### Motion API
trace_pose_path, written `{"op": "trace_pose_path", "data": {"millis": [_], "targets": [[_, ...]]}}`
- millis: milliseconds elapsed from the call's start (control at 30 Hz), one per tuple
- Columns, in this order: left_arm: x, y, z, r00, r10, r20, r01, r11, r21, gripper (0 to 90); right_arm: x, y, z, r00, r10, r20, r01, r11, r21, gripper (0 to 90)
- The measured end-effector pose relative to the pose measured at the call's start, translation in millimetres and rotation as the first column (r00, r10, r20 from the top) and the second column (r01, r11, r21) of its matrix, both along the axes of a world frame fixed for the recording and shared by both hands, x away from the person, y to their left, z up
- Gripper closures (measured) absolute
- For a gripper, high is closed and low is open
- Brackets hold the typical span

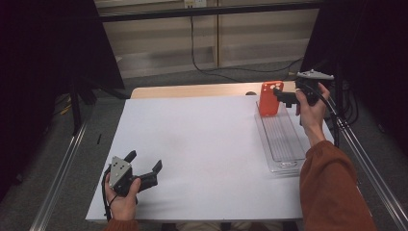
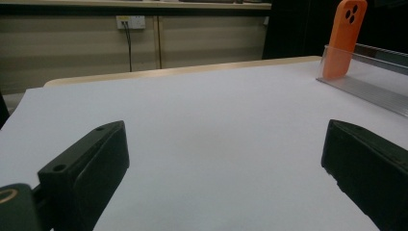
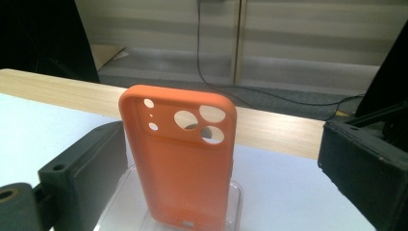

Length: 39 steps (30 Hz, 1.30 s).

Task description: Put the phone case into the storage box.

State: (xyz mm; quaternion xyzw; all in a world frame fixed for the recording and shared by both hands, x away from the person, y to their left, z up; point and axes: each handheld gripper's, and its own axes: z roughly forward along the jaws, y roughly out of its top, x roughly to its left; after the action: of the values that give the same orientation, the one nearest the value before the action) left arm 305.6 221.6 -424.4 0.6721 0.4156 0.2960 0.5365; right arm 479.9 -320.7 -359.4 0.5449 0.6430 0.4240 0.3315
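- Orange phone case [image 1: 269, 98]: soft-looking matte shell, likely silicone, rounded corners, with a raised camera block pierced by three large round holes and two small ones [image 3: 180, 159]. It stands upright on its short lower edge, camera end on top.
- Clear plastic tray [image 1: 284, 144]: long, narrow, rectangular, with low transparent walls and a ribbed floor. It lies along the right side of the table, long axis running away from the person. The case stands at its far end, seen in the left gripper view rising above the tray wall [image 2: 342, 41]. The rest of the tray holds nothing that I can make out.
- Table [image 1: 192, 154]: flat white matte sheet over a pale wood top, a strip of the wood showing at the far edge.
- Right gripper [image 1: 281, 96]: black blocky jaws, grey three-cornered plate on top, held just beside the case at the tray's far end. Jaws stand wide, one on each side of the case; pads clear of it in the right gripper view, so no grip.
- Left gripper [image 1: 144, 162]: same build, resting low at the near left of the sheet, well apart from the tray. Jaws spread wide, bare sheet between them.
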Motion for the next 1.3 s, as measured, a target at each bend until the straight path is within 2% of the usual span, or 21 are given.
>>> {"op": "trace_pose_path", "data": {"millis": [167,500,600,700,733,800,833,900,1000,1133,1300], "targets": [[-1.0,-0.3,1.0,1.0000,-0.003,0.004,0.003,1.0000,-0.008,2.8,-5.3,0.9,-2.3,0.9997,-0.007,0.024,0.007,1.000,0.008,1.8],[-1.8,0.4,1.0,1.0000,-0.008,0.004,0.008,0.9999,-0.009,2.8,-18.8,4.5,-2.4,0.9990,-0.009,0.045,0.007,0.999,0.037,1.3],[-1.7,0.3,0.9,0.9999,-0.010,0.004,0.010,0.9999,-0.008,2.8,-21.1,5.6,-2.0,0.9988,-0.014,0.047,0.013,1.000,0.013,2.3],[-1.5,0.2,0.7,1.0000,-0.008,0.003,0.008,0.9999,-0.006,2.8,-24.8,5.7,-1.0,0.9986,-0.005,0.053,0.003,0.999,0.035,2.2],[-1.5,0.3,0.8,1.0000,-0.007,0.005,0.007,0.9999,-0.007,2.8,-28.0,7.1,-0.1,0.9979,-0.002,0.065,0.002,1.000,0.009,2.2],[-1.7,0.3,0.9,1.0000,-0.006,0.006,0.006,1.0000,-0.005,2.7,-32.1,8.2,1.6,0.9976,0.010,0.069,-0.012,0.999,0.032,0.6],[-1.7,0.3,0.9,1.0000,-0.006,0.006,0.006,1.0000,-0.005,2.7,-33.8,8.8,2.7,0.9970,0.022,0.074,-0.024,0.999,0.028,0.5],[-2.0,0.1,0.9,1.0000,-0.005,0.007,0.005,0.9999,-0.009,2.8,-37.8,10.0,3.6,0.9931,0.009,0.117,-0.012,1.000,0.027,1.6],[-2.6,1.2,0.8,1.0000,-0.005,0.005,0.005,1.0000,-0.009,2.8,-42.9,8.5,3.6,0.9936,0.017,0.111,-0.023,0.999,0.045,1.3],[-2.7,1.2,0.7,1.0000,-0.003,0.006,0.004,0.9998,-0.021,2.8,-50.6,6.6,1.7,0.9905,0.006,0.138,-0.013,0.999,0.052,2.7],[-3.5,1.5,1.6,0.9999,-0.004,0.015,0.004,0.9998,-0.020,2.7,-61.4,4.9,-1.9,0.9871,0.030,0.157,-0.039,0.998,0.054,1.3]]}}
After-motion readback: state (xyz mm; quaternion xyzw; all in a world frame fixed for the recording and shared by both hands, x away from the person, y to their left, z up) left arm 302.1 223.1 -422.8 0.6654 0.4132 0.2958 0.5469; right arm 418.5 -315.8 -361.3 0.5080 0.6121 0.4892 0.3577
